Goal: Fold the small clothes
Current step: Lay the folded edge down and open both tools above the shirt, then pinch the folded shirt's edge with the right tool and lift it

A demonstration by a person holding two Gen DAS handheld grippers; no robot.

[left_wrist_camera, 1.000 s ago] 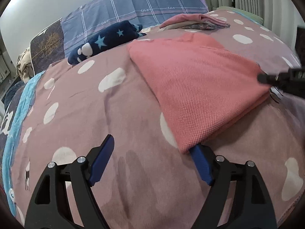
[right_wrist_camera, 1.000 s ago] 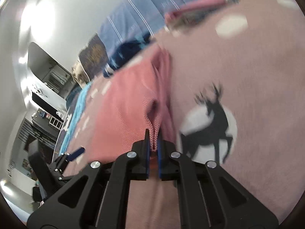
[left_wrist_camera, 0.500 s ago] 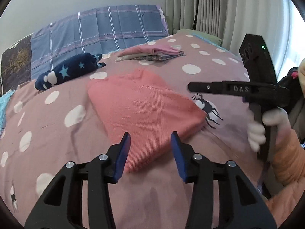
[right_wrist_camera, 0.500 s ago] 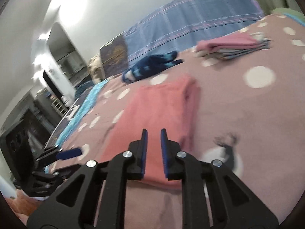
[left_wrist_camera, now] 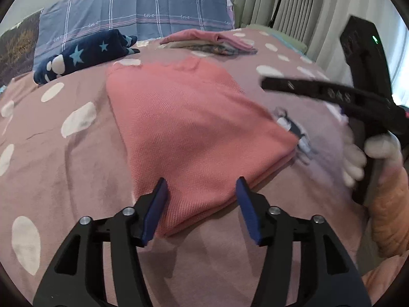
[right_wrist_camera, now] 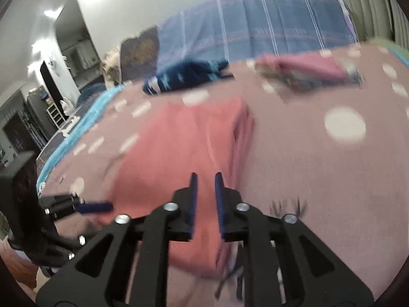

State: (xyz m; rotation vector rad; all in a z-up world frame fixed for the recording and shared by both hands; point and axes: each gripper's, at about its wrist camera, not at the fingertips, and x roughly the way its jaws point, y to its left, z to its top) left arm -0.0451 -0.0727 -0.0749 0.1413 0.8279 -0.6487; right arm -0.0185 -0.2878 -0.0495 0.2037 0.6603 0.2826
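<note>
Both grippers hold nothing: left gripper (left_wrist_camera: 202, 209) fingers just opened wide, right gripper (right_wrist_camera: 204, 202) narrowly parted, opening. A careless regrasp could undo the folded pink garment (left_wrist_camera: 194, 133).

Soft, even daylight fills the room, brightest at the curtains (left_wrist_camera: 258, 2) on the far right. Faint shadows lie on the bedspread (left_wrist_camera: 64, 179) beneath the left gripper (left_wrist_camera: 202, 204). The right wrist view is smeared with motion blur, with ceiling glare top left. Both views bulge, with dark rounded corners.
</note>
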